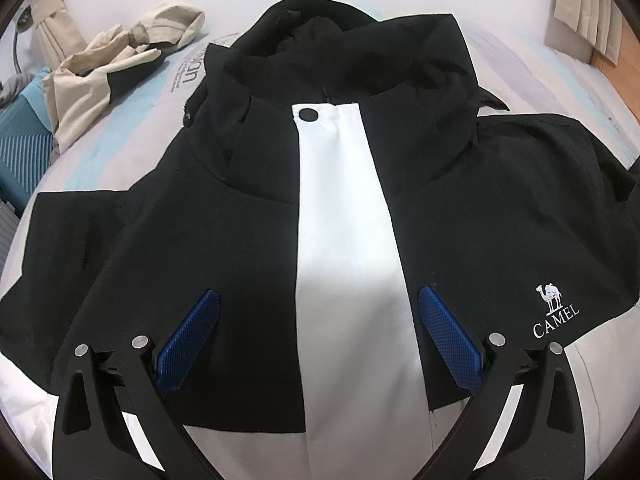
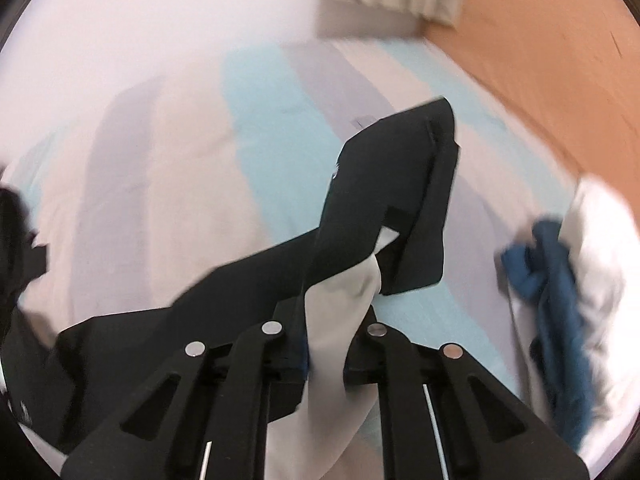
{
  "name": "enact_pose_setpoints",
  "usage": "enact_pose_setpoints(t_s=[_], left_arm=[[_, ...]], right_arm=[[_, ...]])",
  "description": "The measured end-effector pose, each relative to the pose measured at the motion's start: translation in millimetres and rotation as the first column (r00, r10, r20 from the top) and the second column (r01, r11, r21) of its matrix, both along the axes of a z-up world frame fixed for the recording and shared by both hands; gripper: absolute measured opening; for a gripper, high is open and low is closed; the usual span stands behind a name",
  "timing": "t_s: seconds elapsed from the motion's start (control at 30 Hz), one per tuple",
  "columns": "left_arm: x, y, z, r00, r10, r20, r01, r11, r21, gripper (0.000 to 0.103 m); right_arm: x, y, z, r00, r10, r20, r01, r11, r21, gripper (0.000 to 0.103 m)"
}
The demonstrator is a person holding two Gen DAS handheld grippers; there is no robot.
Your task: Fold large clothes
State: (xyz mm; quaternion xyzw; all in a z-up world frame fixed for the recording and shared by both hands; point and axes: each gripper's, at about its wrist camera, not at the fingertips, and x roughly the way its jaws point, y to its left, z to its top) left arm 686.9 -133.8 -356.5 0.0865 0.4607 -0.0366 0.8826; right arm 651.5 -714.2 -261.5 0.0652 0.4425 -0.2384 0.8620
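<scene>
Jacket (image 1: 344,208) lies face-up on the bed (image 1: 120,152), collar pointing away. Left gripper (image 1: 319,334) hovers over its chest, jaws apart. Right gripper (image 2: 338,350), the nearer, is clamped on the lifted sleeve (image 2: 400,184).

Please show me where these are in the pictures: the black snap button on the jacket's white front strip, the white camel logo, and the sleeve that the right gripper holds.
Round black snap button (image 1: 308,114): left wrist view, its centre.
White camel logo (image 1: 551,297): left wrist view, the camel's body.
Black and white jacket sleeve (image 2: 380,204): right wrist view, the black raised part.
Right gripper (image 2: 326,328): right wrist view, between its fingertips.
</scene>
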Motion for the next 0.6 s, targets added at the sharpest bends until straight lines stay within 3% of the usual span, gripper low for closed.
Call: enact_pose_setpoints(t_s=[0.3, 0.47, 0.6], left_arm=[[-9, 41, 21, 0.999, 0.050, 0.007, -0.050, 0.999, -0.020, 0.097], [-8, 100, 29, 0.996, 0.094, 0.005, -0.094, 0.996, -0.007, 0.097], [-10, 151, 25, 0.990, 0.132, -0.056, -0.135, 0.989, -0.055, 0.091]], right_arm=[[12, 141, 71, 0.961, 0.262, 0.084, -0.255, 0.963, -0.090, 0.007], [13, 233, 84, 0.926, 0.365, 0.101, -0.354, 0.929, -0.110, 0.006], [7, 323, 77, 0.890, 0.452, 0.065, -0.441, 0.888, -0.131, 0.006]])
